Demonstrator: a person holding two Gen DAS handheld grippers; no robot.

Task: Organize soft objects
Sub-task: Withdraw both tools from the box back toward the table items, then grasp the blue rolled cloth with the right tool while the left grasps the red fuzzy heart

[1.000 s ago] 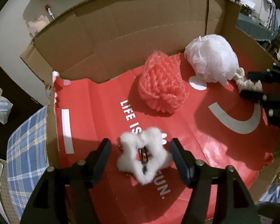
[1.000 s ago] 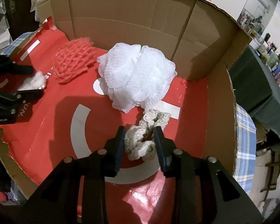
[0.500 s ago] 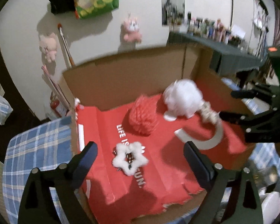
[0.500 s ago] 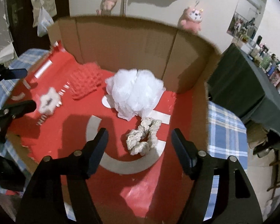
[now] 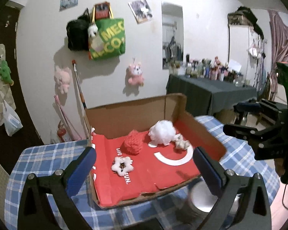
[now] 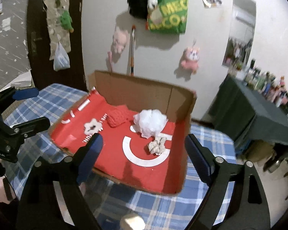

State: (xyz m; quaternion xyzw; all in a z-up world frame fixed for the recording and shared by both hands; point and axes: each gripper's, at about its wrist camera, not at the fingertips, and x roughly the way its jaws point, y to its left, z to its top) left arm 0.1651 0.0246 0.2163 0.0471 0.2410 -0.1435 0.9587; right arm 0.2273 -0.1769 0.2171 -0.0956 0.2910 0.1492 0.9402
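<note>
Four soft things lie on the red floor of the cardboard box (image 5: 174,103), and you hold none of them. Your left gripper (image 5: 144,163) hangs above the near left edge of the box with its jaws wide apart and empty; your right gripper (image 6: 144,151) hangs above the near right side, jaws equally spread, nothing between them.

Nearest your left gripper is the white fluffy star (image 5: 122,163), lying flat on the printed lettering. Farther in, near the back wall, sits the red mesh sponge (image 5: 132,141), and just to its right the white bath pouf (image 5: 162,133). The cream knitted scrunchie (image 6: 157,145) lies just beside the pouf on its near right side, on the white curved print; whether the two touch you cannot tell from either view.

Each piece has its own patch of floor, the bulky two at the far wall and the small flat two nearer you, so nothing is buried and every item can be reached from above. That looks like a finished arrangement: the task seems done or close to it. With both grippers high and clear of the box walls, the blue checked tablecloth (image 6: 163,207) shows around the box.
</note>
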